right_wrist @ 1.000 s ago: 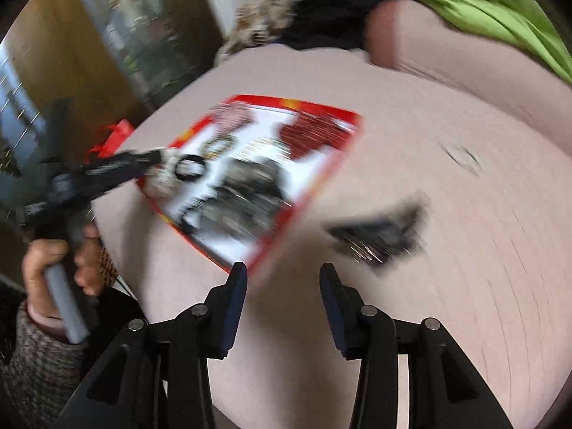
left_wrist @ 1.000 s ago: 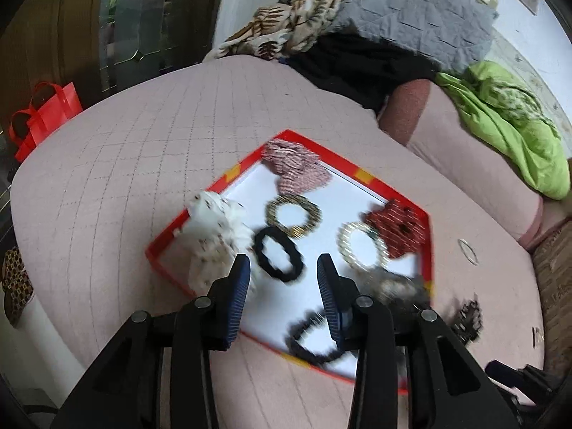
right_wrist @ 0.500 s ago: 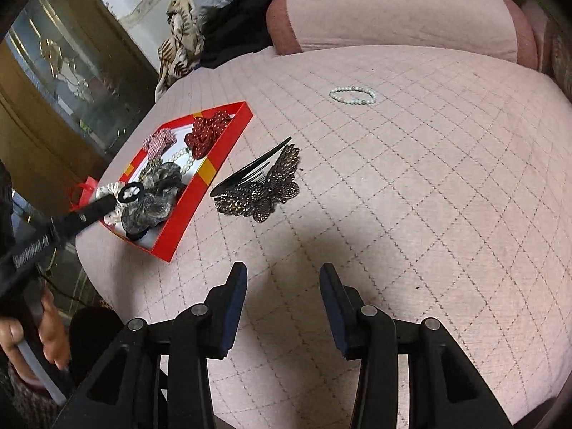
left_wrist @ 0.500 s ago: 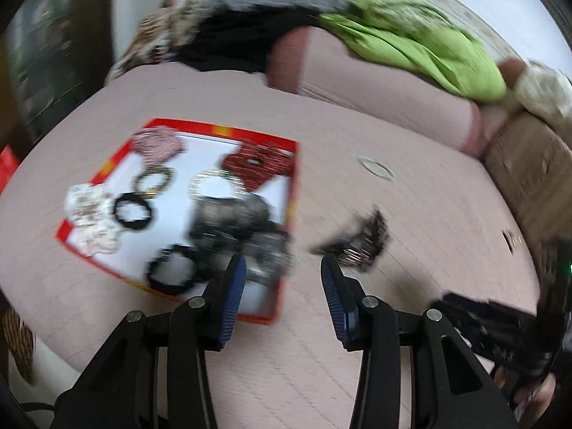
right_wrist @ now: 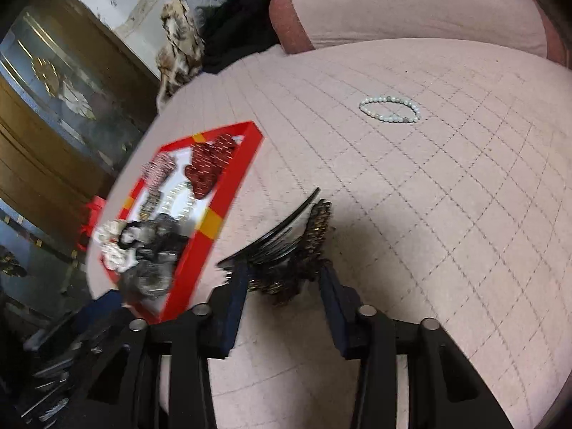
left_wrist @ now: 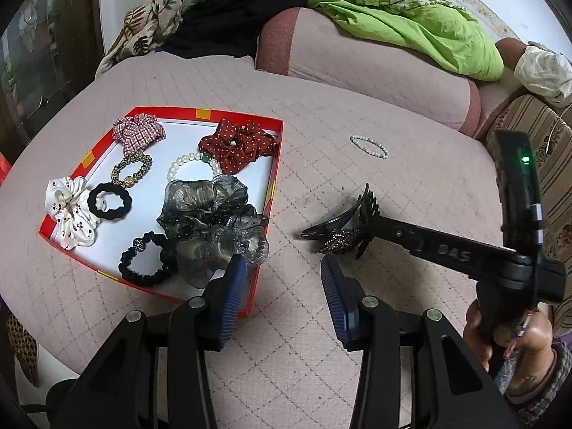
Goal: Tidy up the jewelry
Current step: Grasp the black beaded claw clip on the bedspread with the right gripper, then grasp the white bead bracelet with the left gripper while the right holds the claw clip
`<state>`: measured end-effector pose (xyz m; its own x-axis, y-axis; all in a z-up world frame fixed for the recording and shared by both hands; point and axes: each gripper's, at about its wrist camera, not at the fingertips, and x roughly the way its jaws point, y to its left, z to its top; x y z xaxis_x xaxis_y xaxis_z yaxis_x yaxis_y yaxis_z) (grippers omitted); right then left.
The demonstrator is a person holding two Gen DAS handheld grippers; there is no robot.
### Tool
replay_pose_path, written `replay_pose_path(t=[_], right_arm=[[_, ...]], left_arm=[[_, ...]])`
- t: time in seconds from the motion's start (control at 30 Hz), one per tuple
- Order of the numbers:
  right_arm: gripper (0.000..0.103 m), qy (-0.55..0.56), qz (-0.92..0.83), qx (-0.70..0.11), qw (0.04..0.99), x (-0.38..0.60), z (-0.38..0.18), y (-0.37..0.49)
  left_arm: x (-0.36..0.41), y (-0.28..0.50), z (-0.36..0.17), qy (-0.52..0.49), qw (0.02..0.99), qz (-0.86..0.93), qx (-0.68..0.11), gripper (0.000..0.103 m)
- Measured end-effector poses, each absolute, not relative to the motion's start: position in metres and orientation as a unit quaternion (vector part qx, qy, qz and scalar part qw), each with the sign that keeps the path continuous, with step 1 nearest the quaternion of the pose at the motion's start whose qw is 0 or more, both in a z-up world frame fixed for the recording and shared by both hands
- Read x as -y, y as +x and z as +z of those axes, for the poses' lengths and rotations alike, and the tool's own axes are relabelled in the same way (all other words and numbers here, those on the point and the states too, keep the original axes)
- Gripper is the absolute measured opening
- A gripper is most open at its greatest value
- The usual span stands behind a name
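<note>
A red tray (left_wrist: pixel 275 164) with a white floor lies on the pink quilted surface and holds several scrunchies, hair ties and a pearl bracelet; it also shows in the right wrist view (right_wrist: pixel 214 207). A dark butterfly hair claw (left_wrist: pixel 339 228) lies to the right of the tray. My right gripper (right_wrist: pixel 282 286) is open, with its fingers on either side of the claw (right_wrist: pixel 286 250). My left gripper (left_wrist: pixel 282 279) is open and empty, hovering near the tray's near right corner. A pearl bracelet (left_wrist: pixel 369 146) lies farther back on the surface, also seen in the right wrist view (right_wrist: pixel 389 110).
A pink bolster (left_wrist: pixel 375 68) with green cloth (left_wrist: pixel 411 25) lies behind the surface. Patterned and grey cloths (left_wrist: pixel 161 18) are piled at the back left. A striped cushion (left_wrist: pixel 550 136) is at the right. A wooden cabinet (right_wrist: pixel 53 114) stands at the left.
My right gripper has moved forward and down onto the butterfly claw, fingers now around it. My left gripper swung right from over the tray to near its right corner.
</note>
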<state>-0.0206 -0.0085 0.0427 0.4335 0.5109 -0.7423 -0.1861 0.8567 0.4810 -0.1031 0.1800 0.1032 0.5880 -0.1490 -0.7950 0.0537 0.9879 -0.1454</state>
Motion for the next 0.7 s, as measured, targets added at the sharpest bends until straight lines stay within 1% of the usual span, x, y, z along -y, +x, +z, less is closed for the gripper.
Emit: replay_pose_path(t=[0.1,0.37,0.57,0.63,0.67,0.7], right_arm=[[0.003,0.147,0.197,-0.494,0.834,0.018,0.04,-0.023],[0.003,0.1,0.087,-0.461,0.878,0.089,0.058,-0.038],[0.007,0.138,0.094,-0.446,0.879,0.136,0.062,-0.053],[0.01,0.156,0.09,-0.444,0.878,0.147,0.058,-0.057],[0.017,0.162,0.09,-0.442,0.878,0.15,0.057,-0.057],[0.026,0.174,0.089,-0.437,0.878,0.156,0.056,-0.059]], left_arm=[[-0.179,-0.1,0.101,-0.054,0.888,-0.057,-0.453,0.042],[-0.171,-0.096,0.101,-0.054,0.884,-0.07,-0.459,0.042],[-0.151,-0.077,0.11,-0.065,0.877,-0.095,-0.467,0.042],[-0.144,-0.067,0.113,-0.068,0.874,-0.1,-0.47,0.042],[-0.14,-0.06,0.114,-0.071,0.872,-0.102,-0.473,0.042],[-0.136,-0.052,0.116,-0.075,0.87,-0.104,-0.476,0.042]])
